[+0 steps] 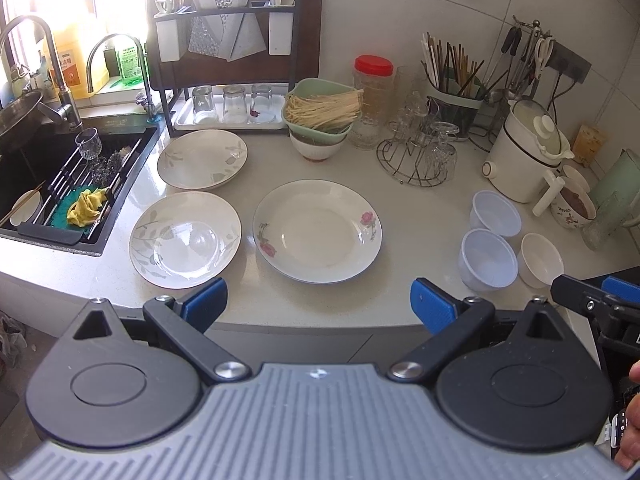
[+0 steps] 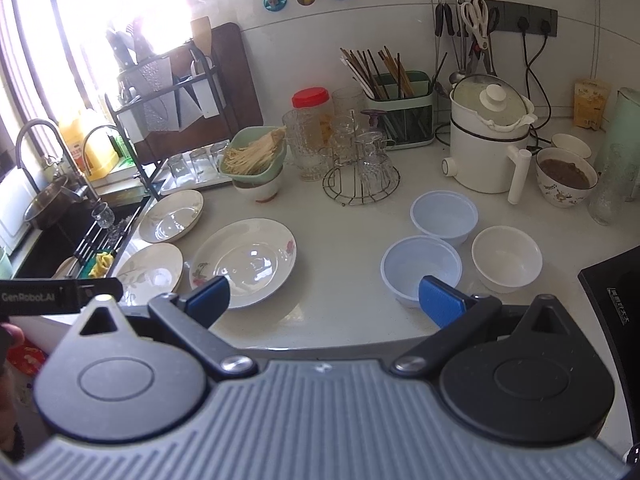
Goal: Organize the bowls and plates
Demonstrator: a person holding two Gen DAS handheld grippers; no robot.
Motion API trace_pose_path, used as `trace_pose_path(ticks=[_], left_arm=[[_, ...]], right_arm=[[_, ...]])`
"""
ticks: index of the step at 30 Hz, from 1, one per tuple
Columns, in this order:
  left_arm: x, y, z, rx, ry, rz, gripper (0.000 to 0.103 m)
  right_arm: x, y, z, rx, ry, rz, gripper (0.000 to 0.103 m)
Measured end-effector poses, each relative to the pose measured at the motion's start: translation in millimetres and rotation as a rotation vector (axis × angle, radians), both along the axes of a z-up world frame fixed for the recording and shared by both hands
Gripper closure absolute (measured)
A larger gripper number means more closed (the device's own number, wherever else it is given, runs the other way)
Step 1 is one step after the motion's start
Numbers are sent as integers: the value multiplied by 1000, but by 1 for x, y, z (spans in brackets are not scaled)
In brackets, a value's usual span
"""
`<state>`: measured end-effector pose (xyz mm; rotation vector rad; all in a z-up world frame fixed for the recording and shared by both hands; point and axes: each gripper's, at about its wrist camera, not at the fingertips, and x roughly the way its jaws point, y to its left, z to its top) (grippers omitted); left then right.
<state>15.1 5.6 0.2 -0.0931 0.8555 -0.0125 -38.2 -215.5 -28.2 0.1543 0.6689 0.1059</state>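
A pale kitchen counter (image 1: 420,248) seen from two handheld grippers held above its front edge. At far left, a dark sink (image 1: 60,184) holds a rack, a yellow cloth and a stemmed glass. Beside it lie two leaf-patterned plates (image 1: 202,159), one behind the other (image 1: 185,240), slightly apart. Just right of the nearer sits a rose-patterned plate (image 1: 317,231). Behind, a green basket of pale noodles (image 1: 322,108) rests on a bowl. Farther right, three small bowls cluster: two translucent plastic bowls (image 2: 421,268), possibly touching (image 2: 444,212), and a white bowl (image 2: 507,258). The left gripper (image 1: 318,306) and right gripper (image 2: 324,300) both hover with jaws spread wide, grasping nothing.
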Motion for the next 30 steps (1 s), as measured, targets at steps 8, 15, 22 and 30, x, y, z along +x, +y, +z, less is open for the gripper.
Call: trace_pose_path(ticks=[8,15,22,30], left_arm=[[0,0,-4,-18,19,24,3],[-8,-13,-10,-7,24,39,3],[-18,-30,-16,11,29,62,3],[-35,-33,-17,11,21,118,3]], right_arm=[[0,-3,-2,8,-3,0,1],[-3,-15,-9,26,7,7,2],[-3,-23,-11,26,-22,50,4],[-6,-27,-11,37,-38,131,4]])
